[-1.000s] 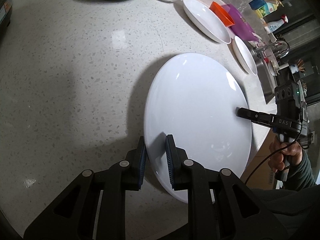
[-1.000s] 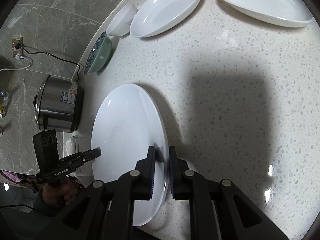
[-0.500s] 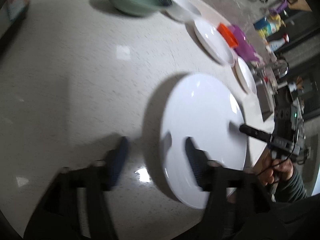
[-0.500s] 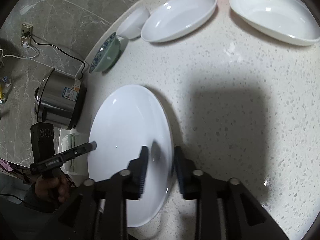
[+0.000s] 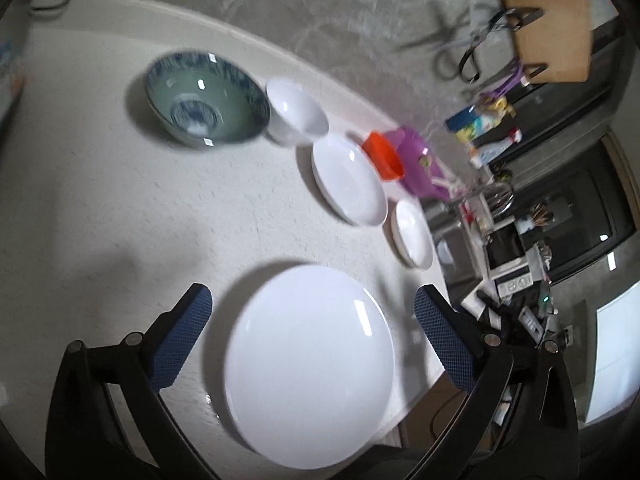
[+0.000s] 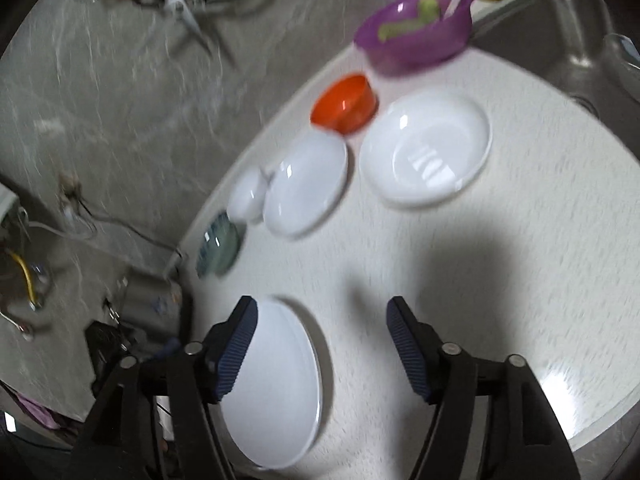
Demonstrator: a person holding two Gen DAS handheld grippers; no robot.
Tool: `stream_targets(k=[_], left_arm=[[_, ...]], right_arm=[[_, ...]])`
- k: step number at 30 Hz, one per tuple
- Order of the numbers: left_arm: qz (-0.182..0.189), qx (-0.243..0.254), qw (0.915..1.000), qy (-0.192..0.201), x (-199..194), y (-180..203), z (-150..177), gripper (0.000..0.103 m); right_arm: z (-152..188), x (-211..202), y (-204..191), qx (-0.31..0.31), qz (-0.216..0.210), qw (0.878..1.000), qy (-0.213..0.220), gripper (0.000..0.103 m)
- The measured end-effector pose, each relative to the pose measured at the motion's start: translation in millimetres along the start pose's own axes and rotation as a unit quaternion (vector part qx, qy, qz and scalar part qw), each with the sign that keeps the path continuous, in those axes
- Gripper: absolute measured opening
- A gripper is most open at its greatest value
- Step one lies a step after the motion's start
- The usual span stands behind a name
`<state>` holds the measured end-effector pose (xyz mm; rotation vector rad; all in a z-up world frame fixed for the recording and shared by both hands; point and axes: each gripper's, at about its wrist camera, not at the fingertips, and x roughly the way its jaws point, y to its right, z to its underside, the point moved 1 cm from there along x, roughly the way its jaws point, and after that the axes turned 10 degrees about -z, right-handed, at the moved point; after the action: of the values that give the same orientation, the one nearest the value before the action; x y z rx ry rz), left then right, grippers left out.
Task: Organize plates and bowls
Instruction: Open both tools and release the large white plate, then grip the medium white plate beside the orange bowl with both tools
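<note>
The large white plate [image 5: 310,364] lies flat on the speckled counter [image 5: 120,220]. My left gripper [image 5: 312,296] hovers above it with jaws opening wide, the pads clear of the rim. In the right wrist view the same plate [image 6: 276,392] sits low and left, partly under one finger. My right gripper [image 6: 322,308] is also opening, with only bare counter between its pads. Along the back stand a green-blue bowl [image 5: 204,104], a small white bowl [image 5: 296,114], a shallow white plate [image 5: 348,182] and a deeper white dish [image 6: 426,150].
An orange bowl [image 6: 344,104] and a purple bowl [image 6: 416,28] stand by the wall. The steel sink [image 6: 560,40] lies past the counter's right end. Scissors [image 5: 472,56] and a cutting board [image 5: 552,36] hang on the marble wall. A metal cooker [image 6: 148,300] stands at the left.
Both grippers let go of the large plate's rim and opened. They rose and tilted up, so the row of dishes at the back now shows. The plate stays on the counter.
</note>
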<state>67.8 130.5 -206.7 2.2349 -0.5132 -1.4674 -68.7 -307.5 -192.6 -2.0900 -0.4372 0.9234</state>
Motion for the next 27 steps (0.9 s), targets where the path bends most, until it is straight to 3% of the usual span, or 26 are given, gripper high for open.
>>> stream_targets(k=[2,5,8,11,18,22,27], left_arm=[[-0.019,-0.01,0.9996,-0.019,11,5,-7,0.103],[-0.074,-0.028,0.9967,-0.013,20,9,-21,0.102],[-0.087,-0.069,0.9937,-0.017,30,2,-39,0.102],[-0.086,-0.08,0.993,0.003,30,6,-52,0.102],[-0.099,-0.019,0.9949,-0.012,60,50,-84,0.103],[-0.114,0.005,0.9923,-0.05,103,68,-107,0.103],[-0.121,0.014,0.9888,-0.087,151,68,-130,0.102]], right_arm=[[-12,-3,1,0.005,-0.016,1.0,0.006,0.073],[-42,4,3,0.004,-0.041,0.999,-0.004,0.074],[-68,17,-1,-0.009,-0.062,0.998,-0.022,0.074],[-106,30,1,-0.017,-0.084,0.995,-0.049,0.08],[-183,65,11,-0.031,-0.121,0.987,-0.1,0.098],[-196,105,22,-0.013,-0.119,0.981,-0.152,0.098],[-188,146,26,-0.013,-0.107,0.97,-0.217,0.086]])
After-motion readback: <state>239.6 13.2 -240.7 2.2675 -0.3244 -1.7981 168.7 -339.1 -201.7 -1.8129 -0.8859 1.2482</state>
